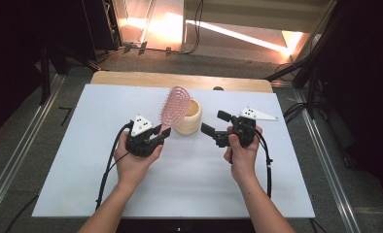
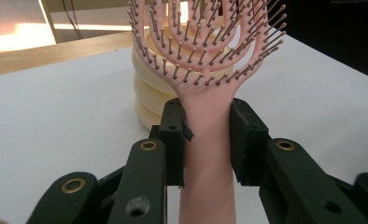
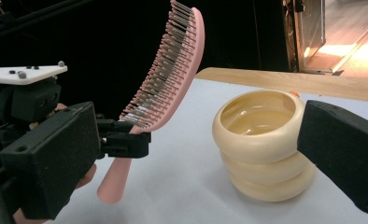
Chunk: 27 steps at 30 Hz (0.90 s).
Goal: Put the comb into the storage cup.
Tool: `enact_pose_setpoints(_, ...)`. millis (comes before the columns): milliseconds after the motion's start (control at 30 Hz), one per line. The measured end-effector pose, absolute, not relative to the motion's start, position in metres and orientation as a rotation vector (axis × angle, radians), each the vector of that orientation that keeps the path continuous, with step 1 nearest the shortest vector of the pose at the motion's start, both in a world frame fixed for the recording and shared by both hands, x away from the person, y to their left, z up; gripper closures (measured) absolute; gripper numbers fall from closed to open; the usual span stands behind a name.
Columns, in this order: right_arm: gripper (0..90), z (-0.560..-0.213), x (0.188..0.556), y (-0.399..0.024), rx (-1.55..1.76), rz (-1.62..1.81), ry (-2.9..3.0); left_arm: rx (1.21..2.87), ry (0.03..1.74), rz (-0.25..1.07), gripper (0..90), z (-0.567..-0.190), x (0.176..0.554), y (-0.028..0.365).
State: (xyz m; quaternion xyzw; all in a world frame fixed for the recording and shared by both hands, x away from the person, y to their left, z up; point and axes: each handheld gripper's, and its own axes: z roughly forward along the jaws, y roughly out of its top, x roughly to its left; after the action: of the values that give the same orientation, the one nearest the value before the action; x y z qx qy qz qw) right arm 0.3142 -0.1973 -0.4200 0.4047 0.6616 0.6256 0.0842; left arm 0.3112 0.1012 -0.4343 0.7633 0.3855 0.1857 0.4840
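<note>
high view: left gripper point(image 1: 163, 134) fingers clamp hairbrush point(image 1: 175, 106) handle, brush tilted up; right gripper point(image 1: 215, 123) fingers spread, empty.

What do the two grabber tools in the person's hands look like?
Both are black. The left tool and the right tool each have two chunky, blocky jaws. In the left gripper view, brass-coloured rivets dot the arms. Each carries a pale three-cornered plate with small dark dots. A black cable trails from each. The forearms are bare, no sleeves.

place: lab or studio | signs: metal floor rails point(image 1: 14, 165), black-draped frame, white table point(image 1: 189, 194)
</note>
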Motion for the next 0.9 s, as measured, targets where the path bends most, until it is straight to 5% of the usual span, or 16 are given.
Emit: enact_pose_setpoints(900,21.8,-0.415,0.326,-0.172,1.339,1.854,1.957,1.866,0.87,0.475,70.7,-0.439,0.297,0.084)
